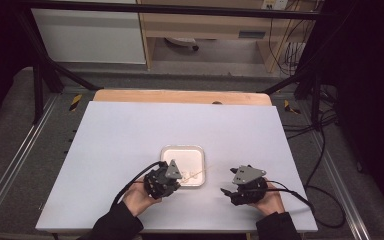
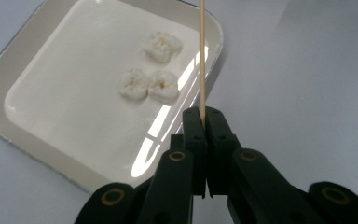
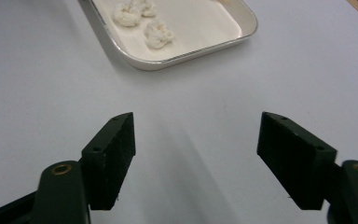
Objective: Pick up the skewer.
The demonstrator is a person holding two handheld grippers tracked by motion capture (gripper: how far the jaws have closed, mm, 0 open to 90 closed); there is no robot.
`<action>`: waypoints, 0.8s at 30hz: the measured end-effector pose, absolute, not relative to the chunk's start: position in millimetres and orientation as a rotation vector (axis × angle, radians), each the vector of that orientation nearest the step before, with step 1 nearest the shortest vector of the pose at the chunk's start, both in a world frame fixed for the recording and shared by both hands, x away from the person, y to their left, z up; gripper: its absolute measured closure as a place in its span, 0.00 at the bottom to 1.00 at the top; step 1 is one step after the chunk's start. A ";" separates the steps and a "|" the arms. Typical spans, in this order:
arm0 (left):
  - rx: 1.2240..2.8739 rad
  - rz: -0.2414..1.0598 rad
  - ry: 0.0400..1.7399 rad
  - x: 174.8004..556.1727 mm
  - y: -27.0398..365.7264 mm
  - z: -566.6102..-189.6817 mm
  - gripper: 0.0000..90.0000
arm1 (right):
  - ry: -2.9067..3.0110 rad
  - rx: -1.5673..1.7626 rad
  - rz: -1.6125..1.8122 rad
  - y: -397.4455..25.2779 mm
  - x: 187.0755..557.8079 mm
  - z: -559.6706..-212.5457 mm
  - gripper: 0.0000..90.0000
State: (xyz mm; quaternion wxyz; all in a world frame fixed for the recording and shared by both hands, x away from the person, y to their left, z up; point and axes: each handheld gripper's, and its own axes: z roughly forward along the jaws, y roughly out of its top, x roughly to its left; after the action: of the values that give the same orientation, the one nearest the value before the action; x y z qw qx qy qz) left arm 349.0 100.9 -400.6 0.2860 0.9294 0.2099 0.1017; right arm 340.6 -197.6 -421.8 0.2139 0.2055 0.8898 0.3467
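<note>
The left gripper (image 2: 204,116) has its two black jaws pressed together on a thin, pale wooden skewer (image 2: 201,56), which rises straight out from between the jaw tips and runs up out of the top of the left gripper view. In that view the skewer crosses the right-hand rim of a shallow white square tray with rounded corners (image 2: 37,140). Three small white lumps of soft food (image 2: 151,70) lie on the tray floor (what they are made of cannot be told): two touch side by side, the third sits just beyond them, apart from the skewer.

In the high view the left gripper (image 1: 172,181) sits at the near left corner of the tray (image 1: 167,150), held in the person's left hand (image 1: 139,201), and the skewer (image 1: 200,173) slants rightward over the tray's near right corner.

The right gripper (image 3: 196,156) is spread wide, its jaws well apart with nothing between them, above the bare light grey table top (image 3: 37,70). Beyond it in the right gripper view lies the tray (image 3: 140,60) with the lumps (image 3: 158,33). In the high view the right gripper (image 1: 225,190), held by the right hand (image 1: 269,202), is near the tray's right side, clear of it.
</note>
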 end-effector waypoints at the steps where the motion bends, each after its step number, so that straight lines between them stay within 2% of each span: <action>1: 2.467 0.279 0.573 347.9 104.8 -400.7 0.98 | 2.463 0.595 0.965 -198.2 340.9 -421.9 0.27; 9: 2.334 0.300 0.667 338.7 138.0 -410.4 0.98 | 2.446 0.724 1.004 -198.8 341.4 -423.3 0.14; 17: 2.232 0.310 0.744 328.3 168.3 -420.2 0.98 | 2.490 0.849 1.129 -194.8 347.9 -422.4 0.12; 24: 2.147 0.324 0.733 323.7 181.7 -423.3 0.98 | 2.460 0.873 1.156 -185.6 351.3 -417.0 0.09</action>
State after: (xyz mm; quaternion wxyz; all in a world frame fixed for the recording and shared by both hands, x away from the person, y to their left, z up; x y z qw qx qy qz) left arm 323.7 181.7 -423.3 0.4121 0.8537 0.2912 0.1289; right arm 351.3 -185.6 -417.0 0.1430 0.3026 0.8528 0.4009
